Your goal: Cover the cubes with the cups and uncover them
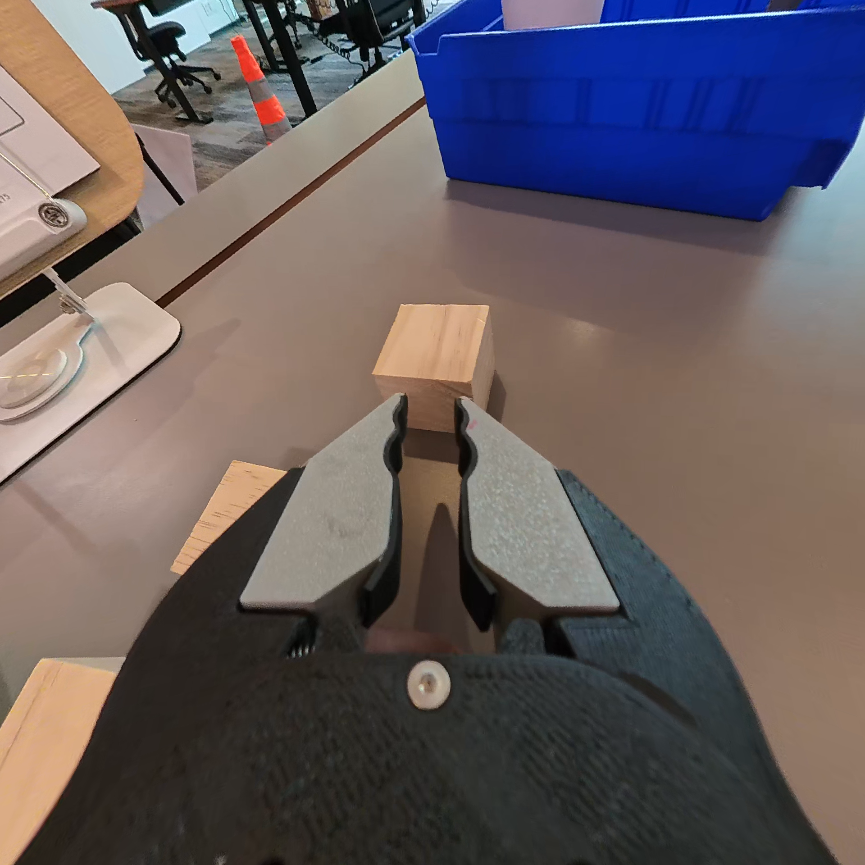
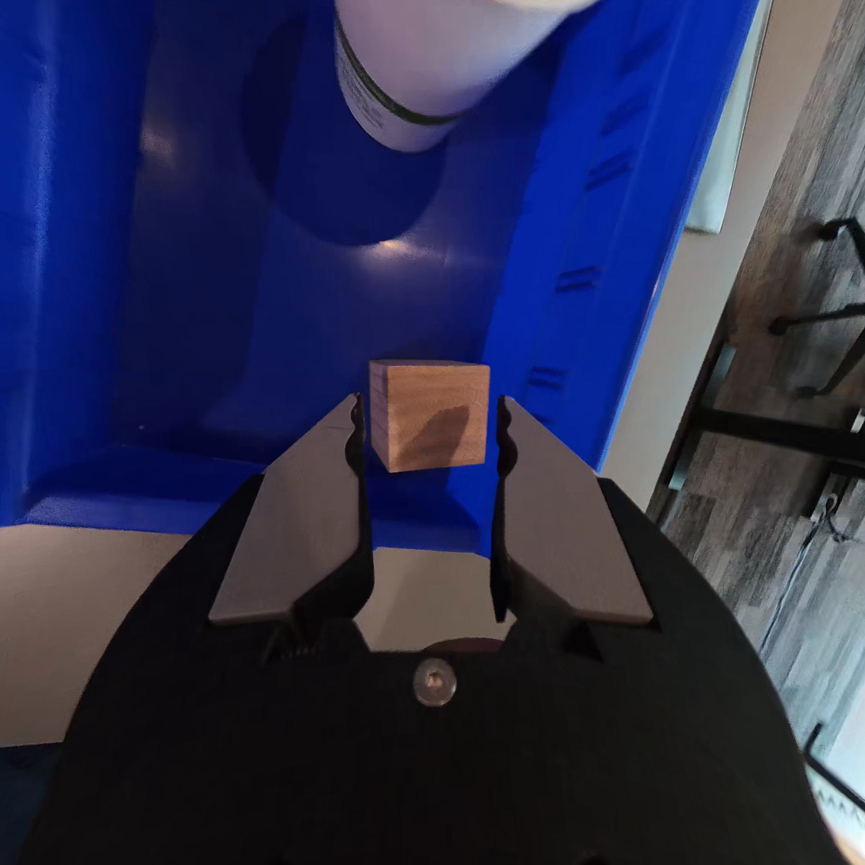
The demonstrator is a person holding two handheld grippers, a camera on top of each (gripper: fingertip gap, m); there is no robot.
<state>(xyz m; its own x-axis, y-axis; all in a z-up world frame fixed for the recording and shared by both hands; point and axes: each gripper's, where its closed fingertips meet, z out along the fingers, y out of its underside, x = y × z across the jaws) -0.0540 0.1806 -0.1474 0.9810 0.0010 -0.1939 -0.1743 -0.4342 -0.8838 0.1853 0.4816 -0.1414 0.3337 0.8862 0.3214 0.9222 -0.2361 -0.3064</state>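
Observation:
In the left wrist view a pale wooden cube stands on the brown table, just beyond my left gripper. Its fingers stand a little apart with nothing between them. Two more wooden cubes lie at its lower left, partly hidden by the gripper body. In the right wrist view my right gripper reaches into the blue bin. A wooden cube sits between its open fingers, with a gap on each side. A white cup lies farther back in the bin.
The blue bin stands at the table's far right, with the cup's top showing above it. A white stand with a flat base is at the left. An orange cone and office chairs stand on the floor beyond.

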